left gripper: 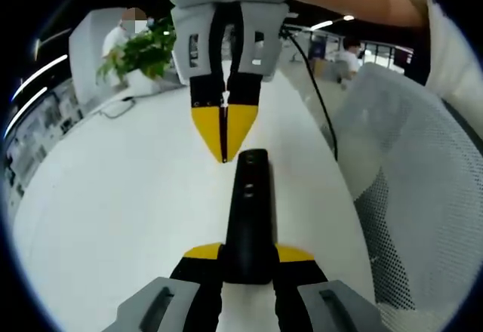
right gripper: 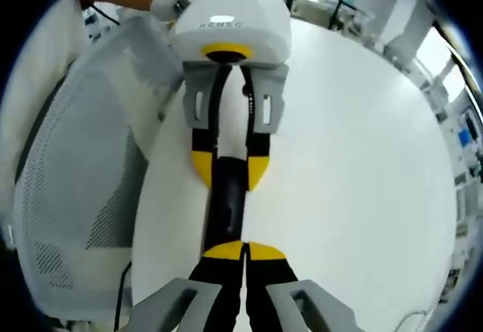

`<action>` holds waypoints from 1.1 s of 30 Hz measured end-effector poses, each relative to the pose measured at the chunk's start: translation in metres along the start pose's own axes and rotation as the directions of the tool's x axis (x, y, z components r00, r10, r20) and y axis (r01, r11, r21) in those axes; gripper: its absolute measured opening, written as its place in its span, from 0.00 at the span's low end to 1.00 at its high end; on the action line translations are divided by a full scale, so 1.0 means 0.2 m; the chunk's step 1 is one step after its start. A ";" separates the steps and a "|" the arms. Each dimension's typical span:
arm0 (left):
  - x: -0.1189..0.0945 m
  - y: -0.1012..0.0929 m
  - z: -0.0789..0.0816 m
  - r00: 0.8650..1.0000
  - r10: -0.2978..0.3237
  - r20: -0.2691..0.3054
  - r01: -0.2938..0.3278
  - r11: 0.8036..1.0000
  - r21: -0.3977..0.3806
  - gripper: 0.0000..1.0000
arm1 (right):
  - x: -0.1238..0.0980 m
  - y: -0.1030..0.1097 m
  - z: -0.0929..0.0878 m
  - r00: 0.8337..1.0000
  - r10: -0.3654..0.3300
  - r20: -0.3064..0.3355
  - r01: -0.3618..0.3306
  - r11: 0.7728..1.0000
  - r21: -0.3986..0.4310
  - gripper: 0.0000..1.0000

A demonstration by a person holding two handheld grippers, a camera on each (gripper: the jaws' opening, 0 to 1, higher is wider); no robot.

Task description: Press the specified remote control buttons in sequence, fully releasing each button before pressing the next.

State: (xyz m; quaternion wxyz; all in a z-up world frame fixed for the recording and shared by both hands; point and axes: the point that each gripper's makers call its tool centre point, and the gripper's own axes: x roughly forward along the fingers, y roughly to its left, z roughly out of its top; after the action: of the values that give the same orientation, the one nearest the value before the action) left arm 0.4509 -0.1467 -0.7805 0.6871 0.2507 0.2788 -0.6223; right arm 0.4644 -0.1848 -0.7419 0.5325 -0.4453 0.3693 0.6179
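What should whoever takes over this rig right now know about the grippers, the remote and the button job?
Left gripper: shut on the black remote, gripping its near end above the white table.
Right gripper: jaws shut, tips together right at the remote's far end; contact can't be confirmed.
Done: remote is held and steadied. Which buttons have been pressed can't be told.
Left: work through the sequence, fully releasing each button before the next, with the remote in sight.

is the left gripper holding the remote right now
Yes: in the left gripper view the left gripper has its yellow-tipped jaws clamped on either side of the black remote, which lies lengthwise on the white table.
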 end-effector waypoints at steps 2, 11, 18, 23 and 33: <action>0.00 0.00 0.00 1.000 0.000 0.000 0.000 1.000 0.000 0.24 | 0.00 0.00 0.01 1.000 0.002 0.000 -0.002 1.000 -0.005 0.00; 0.00 0.00 0.00 1.000 0.000 0.002 0.000 1.000 0.000 0.24 | 0.05 0.03 0.00 1.000 0.027 -0.014 -0.027 0.999 -0.018 0.00; 0.00 0.00 0.00 1.000 0.000 0.002 0.000 1.000 -0.001 0.24 | 0.10 0.06 -0.02 0.998 0.049 -0.027 -0.050 0.999 -0.020 0.00; 0.00 0.00 0.00 1.000 0.000 0.002 0.000 1.000 -0.002 0.24 | 0.12 0.07 -0.02 0.998 0.057 -0.031 -0.058 0.998 -0.032 0.00; 0.00 0.00 0.00 1.000 0.002 0.006 -0.002 1.000 -0.005 0.24 | 0.15 0.08 -0.02 0.996 0.070 -0.049 -0.072 0.996 -0.045 0.00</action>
State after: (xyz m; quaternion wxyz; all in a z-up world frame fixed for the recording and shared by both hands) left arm 0.4504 -0.1468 -0.7794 0.6893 0.2473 0.2778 -0.6217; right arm 0.4475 -0.1820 -0.7727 0.4907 -0.4586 0.3828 0.6343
